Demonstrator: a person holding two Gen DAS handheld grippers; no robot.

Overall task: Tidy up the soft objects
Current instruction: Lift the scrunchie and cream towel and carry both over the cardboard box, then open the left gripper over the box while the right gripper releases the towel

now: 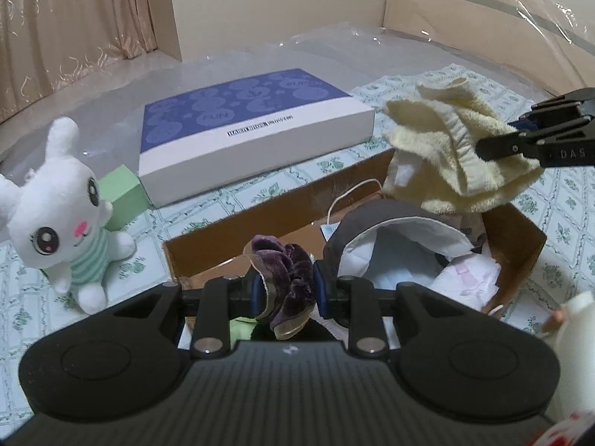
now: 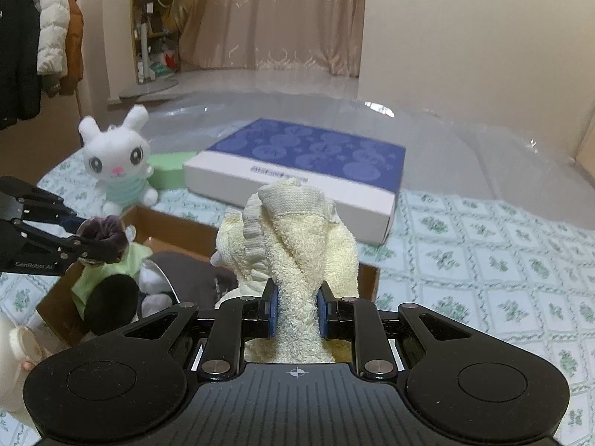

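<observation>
Partway done: masks and cloths already lay in the box (image 1: 520, 245), left hand-held gripper (image 1: 284, 290) pinched a scrunchie (image 1: 286, 278) and right hand-held gripper (image 2: 296, 312) a towel (image 2: 297, 245) above the box, bunny (image 1: 63, 200) left beside it.

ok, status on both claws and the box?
Left claw shut on purple scrunchie. Right claw shut on cream towel. Both over the cardboard box, already part full. Nothing blocking.

Dim, soft indoor light; glare on plastic sheet (image 1: 483, 18); fisheye bending and dark vignette at corners; slight blur.
</observation>
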